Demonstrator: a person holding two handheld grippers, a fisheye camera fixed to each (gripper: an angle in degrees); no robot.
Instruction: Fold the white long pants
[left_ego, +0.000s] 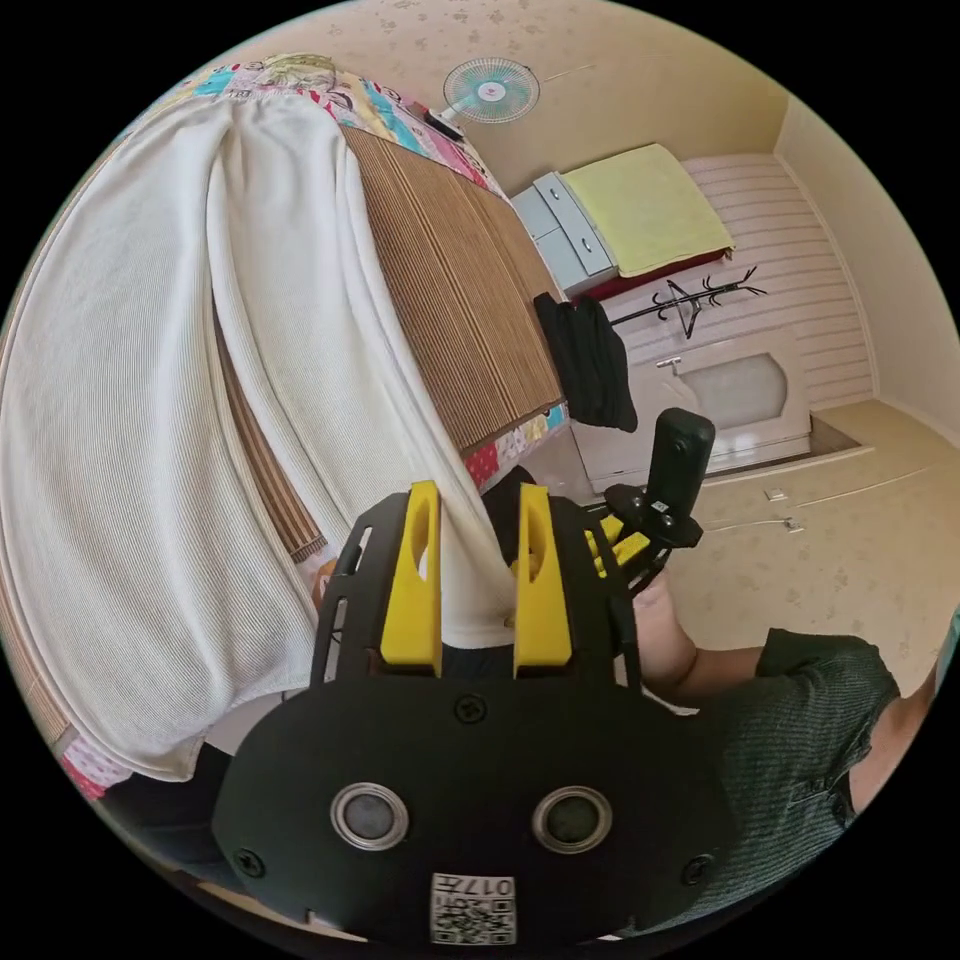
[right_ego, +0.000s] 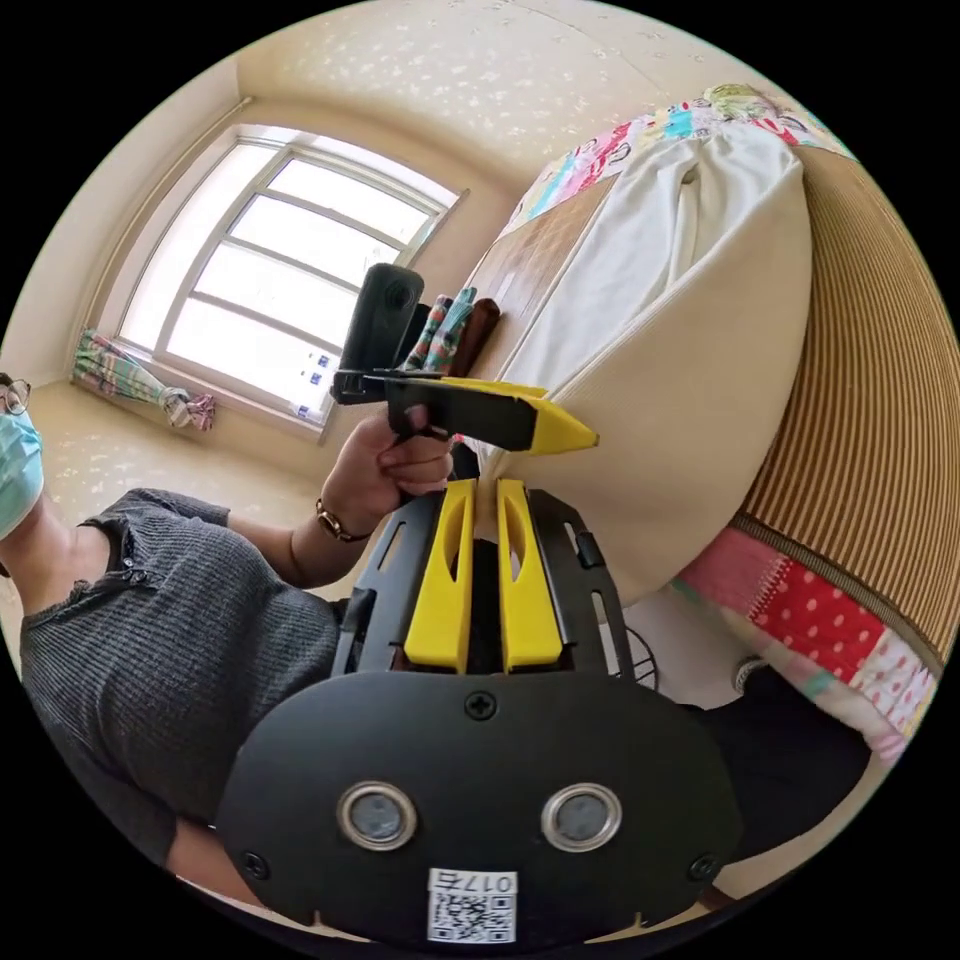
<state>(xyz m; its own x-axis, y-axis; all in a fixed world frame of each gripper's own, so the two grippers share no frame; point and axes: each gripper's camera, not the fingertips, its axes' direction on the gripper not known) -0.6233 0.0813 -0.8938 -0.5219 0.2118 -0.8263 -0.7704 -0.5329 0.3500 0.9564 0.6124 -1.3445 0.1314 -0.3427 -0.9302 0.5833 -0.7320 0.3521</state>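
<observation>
At the bed's edge, both grippers, left and right, clamp the white pants' hems.

The right gripper has its yellow jaws nearly together, pinching the pants at a hem. The pants lie spread over the bed, hanging off its edge. A hand holds the left gripper just beside, its tip against the cloth.

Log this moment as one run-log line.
stage: lifting hem ends | left gripper: cloth between jaws, grip unclear | right gripper: shut on white pants | pants: spread over bed's striped mat | other: fan
</observation>
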